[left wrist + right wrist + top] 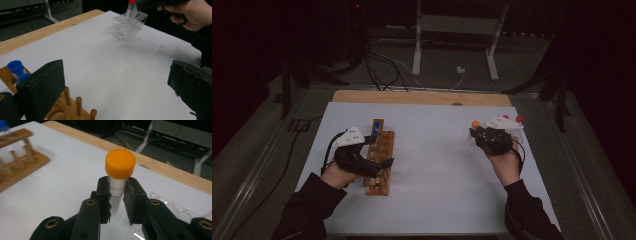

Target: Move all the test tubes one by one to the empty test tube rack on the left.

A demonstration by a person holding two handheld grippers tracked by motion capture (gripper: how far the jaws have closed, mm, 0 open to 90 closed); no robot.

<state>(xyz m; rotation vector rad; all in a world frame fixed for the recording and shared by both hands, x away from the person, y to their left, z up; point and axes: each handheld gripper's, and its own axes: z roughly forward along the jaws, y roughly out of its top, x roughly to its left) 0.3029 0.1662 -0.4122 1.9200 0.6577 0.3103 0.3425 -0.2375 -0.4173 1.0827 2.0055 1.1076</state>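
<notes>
My right gripper [117, 192] is shut on a clear tube with an orange cap [120, 163], held upright above the white sheet. From the high view, that gripper [476, 132] and the orange cap [475, 123] sit at the right, just left of a clear plastic rack [507, 125]. The clear rack [128, 26] holds a red-capped tube [131, 7]. My left gripper [117, 82] is open, its jaws wide apart beside and above a wooden rack [75, 107]. Two blue-capped tubes [15, 66] stand at that rack's far end [375, 125].
A white sheet [437, 165] covers the wooden table [412, 96], whose far edge shows bare wood. The wooden rack [379, 162] lies left of centre and appears blurred in the right gripper view [17, 157]. Cables and a metal stand's legs [417, 60] lie beyond the table.
</notes>
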